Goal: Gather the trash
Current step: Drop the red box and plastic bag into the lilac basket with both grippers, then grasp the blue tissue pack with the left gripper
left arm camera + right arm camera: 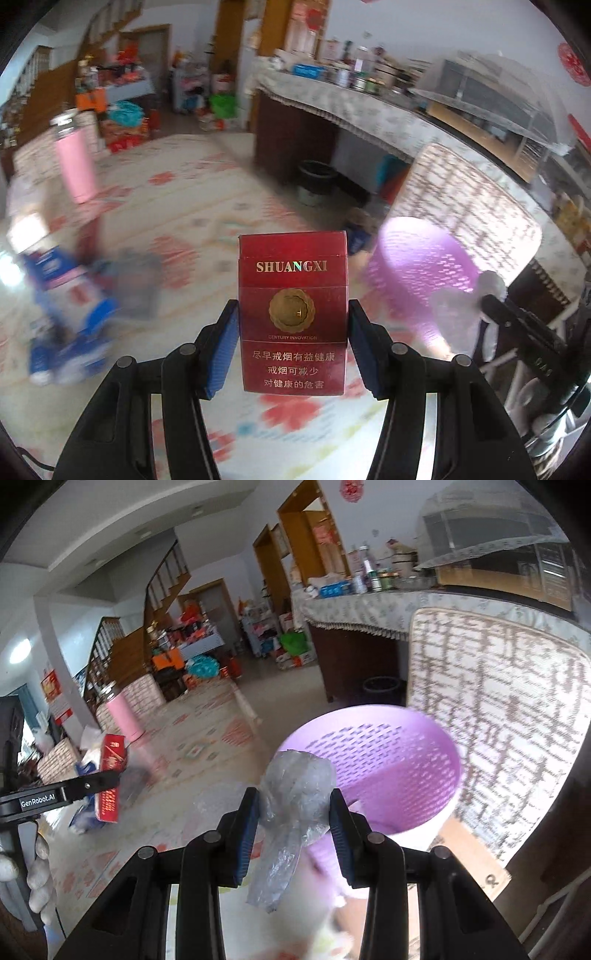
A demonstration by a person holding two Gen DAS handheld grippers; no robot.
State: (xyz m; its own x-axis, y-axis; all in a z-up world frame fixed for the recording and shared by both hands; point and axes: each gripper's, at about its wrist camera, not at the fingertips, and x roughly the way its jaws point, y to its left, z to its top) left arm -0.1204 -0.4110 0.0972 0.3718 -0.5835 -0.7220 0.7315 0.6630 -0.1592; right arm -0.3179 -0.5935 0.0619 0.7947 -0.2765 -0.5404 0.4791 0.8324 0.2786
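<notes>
Your left gripper (293, 347) is clamped on a red cardboard cigarette pack with gold lettering (293, 314), held upright between the blue pads, off the floor. Your right gripper (293, 830) is closed on a crumpled wad of clear plastic film (295, 805), which sits just at the near rim of the lavender perforated plastic basket (388, 760).

Watch the wad: it is light and springy, and a tail hangs below the pads on the near side of the rim. If you let go here it may well catch the rim or drift down outside the basket. The film could also cling to a pad after you open.

The pack is well left of the basket in the right wrist view, so it has to cross toward your right gripper. Bring it in too soon and the two tools could knock together over the opening.

Below you lies a pale floor covering with red flower and diamond motifs (177, 206). A blue-and-white tissue packet (70, 317) lies on it, and a pink cylindrical flask (75, 162) stands beyond. Behind runs a long counter under a fringed cloth (354, 609), cluttered with bottles.
</notes>
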